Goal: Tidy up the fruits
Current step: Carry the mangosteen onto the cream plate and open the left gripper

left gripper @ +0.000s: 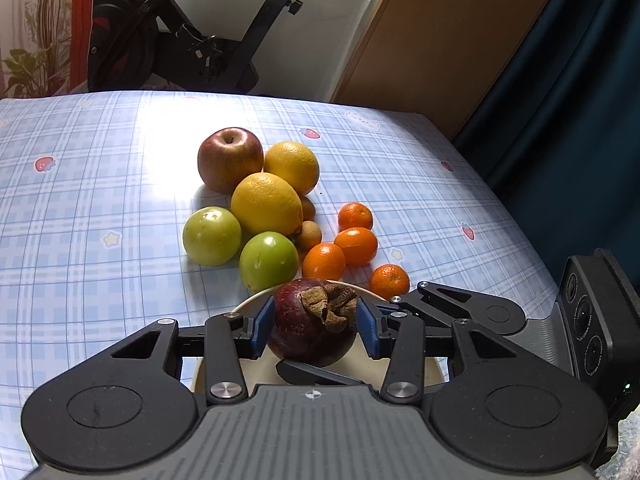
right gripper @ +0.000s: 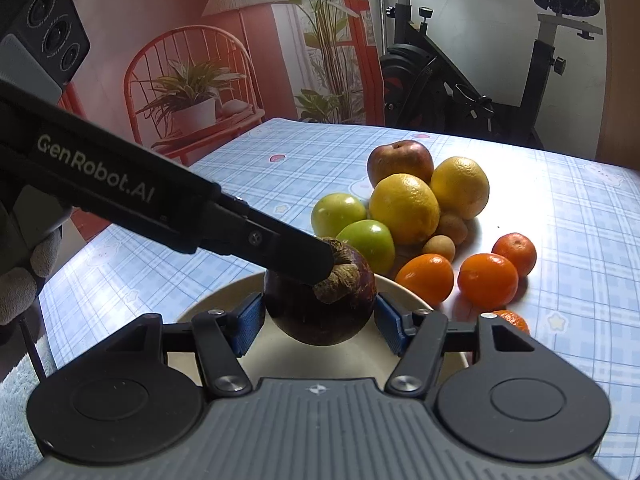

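Observation:
A dark purple mangosteen [left gripper: 312,330] sits between the blue pads of my left gripper [left gripper: 316,330], which is shut on it above a cream plate [left gripper: 250,304]. In the right wrist view the same mangosteen [right gripper: 320,312] lies between the pads of my right gripper [right gripper: 320,322], with small gaps at both sides, over the plate [right gripper: 216,308]. The left gripper's finger [right gripper: 296,256] presses the fruit's top. Beyond lie a red apple [left gripper: 230,158], two yellow oranges [left gripper: 266,204], two green fruits [left gripper: 212,236] and several tangerines [left gripper: 356,246].
Two small brown longans [left gripper: 309,235] lie among the pile. The blue checked tablecloth [left gripper: 100,184] covers the table. An exercise bike [right gripper: 460,80] and a red chair with a potted plant [right gripper: 192,92] stand beyond the far edge. A dark curtain [left gripper: 560,100] hangs at the right.

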`<state>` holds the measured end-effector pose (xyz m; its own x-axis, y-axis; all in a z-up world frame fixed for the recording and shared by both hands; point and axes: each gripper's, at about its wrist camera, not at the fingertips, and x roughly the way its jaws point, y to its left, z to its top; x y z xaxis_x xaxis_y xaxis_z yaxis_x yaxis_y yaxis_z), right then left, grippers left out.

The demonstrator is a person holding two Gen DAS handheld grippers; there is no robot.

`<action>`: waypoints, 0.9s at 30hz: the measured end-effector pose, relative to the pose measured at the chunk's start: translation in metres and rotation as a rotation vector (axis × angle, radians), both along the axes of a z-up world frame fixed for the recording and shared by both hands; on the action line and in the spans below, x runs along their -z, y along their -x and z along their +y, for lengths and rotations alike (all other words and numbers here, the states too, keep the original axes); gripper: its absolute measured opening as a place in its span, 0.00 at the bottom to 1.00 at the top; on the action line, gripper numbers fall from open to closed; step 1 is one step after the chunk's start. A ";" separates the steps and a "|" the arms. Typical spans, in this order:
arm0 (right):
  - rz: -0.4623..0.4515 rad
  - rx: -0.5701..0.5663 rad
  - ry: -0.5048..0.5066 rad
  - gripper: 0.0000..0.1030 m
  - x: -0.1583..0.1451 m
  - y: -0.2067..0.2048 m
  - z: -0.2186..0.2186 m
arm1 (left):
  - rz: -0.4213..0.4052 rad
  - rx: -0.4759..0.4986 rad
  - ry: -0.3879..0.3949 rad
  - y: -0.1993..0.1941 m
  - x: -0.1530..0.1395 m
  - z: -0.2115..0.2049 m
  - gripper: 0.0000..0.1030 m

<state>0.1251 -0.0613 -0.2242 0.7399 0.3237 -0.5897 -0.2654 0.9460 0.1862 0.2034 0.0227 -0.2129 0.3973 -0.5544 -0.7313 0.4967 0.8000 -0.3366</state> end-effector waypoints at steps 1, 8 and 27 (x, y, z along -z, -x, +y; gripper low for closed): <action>-0.001 -0.003 0.009 0.61 0.001 -0.002 0.002 | 0.003 -0.006 0.001 -0.001 0.002 0.001 0.46; -0.004 -0.024 0.023 0.61 0.010 -0.009 0.004 | 0.015 -0.028 0.001 -0.004 0.010 0.003 0.45; -0.034 0.005 0.021 0.74 0.005 0.006 0.005 | -0.040 -0.145 0.060 0.019 0.003 0.024 0.46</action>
